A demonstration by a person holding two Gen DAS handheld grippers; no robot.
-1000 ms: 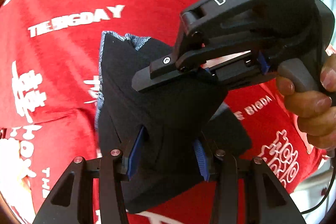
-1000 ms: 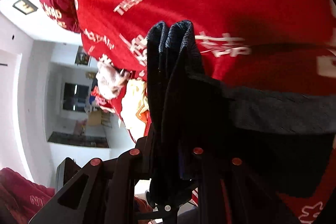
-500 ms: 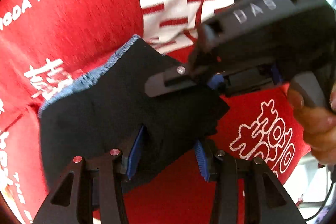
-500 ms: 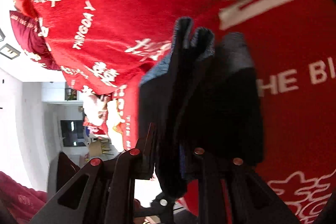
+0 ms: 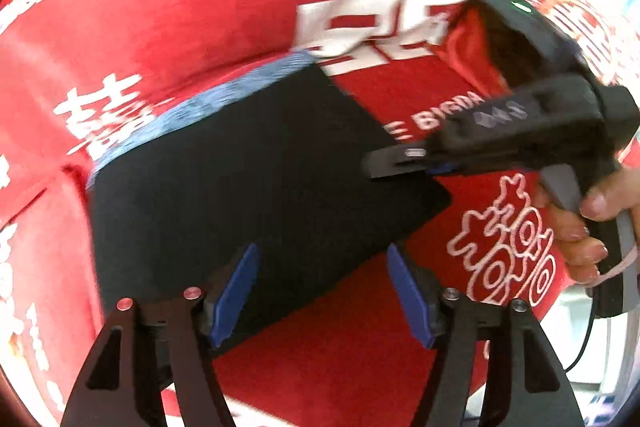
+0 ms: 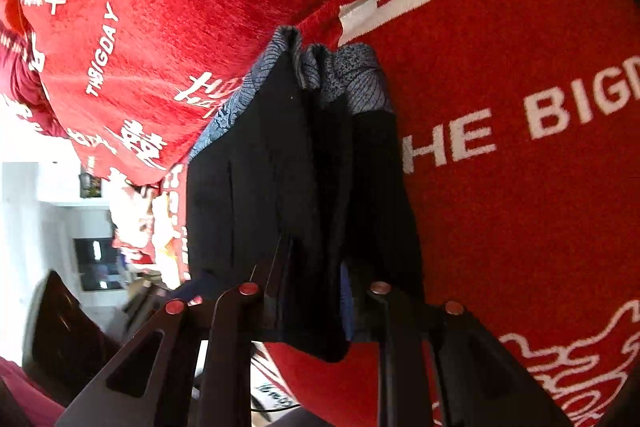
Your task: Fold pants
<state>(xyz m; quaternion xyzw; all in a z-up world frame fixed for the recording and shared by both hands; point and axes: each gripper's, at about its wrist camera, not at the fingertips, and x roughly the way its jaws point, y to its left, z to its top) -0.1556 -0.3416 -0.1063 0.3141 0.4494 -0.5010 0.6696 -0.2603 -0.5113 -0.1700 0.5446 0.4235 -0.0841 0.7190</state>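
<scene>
The folded black pants [image 5: 248, 187], with a blue patterned waistband along their far edge, lie flat on the red cloth [image 5: 180, 7]. My left gripper [image 5: 320, 287] is open, its blue pads either side of the bundle's near edge without clamping it. My right gripper [image 5: 384, 167] comes in from the right and is shut on the pants' right edge. In the right wrist view the pants [image 6: 304, 195] run as stacked black layers between the right gripper's [image 6: 316, 299] fingers, the waistband at the far end.
The red cloth [image 6: 520, 187] with white lettering covers the whole surface. Its edge drops off at the right of the left wrist view [image 5: 592, 307]. A room with white walls [image 6: 48, 219] shows at the left of the right wrist view.
The pants came down from a hanging bundle to lie flat on the cloth. My left gripper opened and let go of them. My right gripper slid rightward to the bundle's edge.
</scene>
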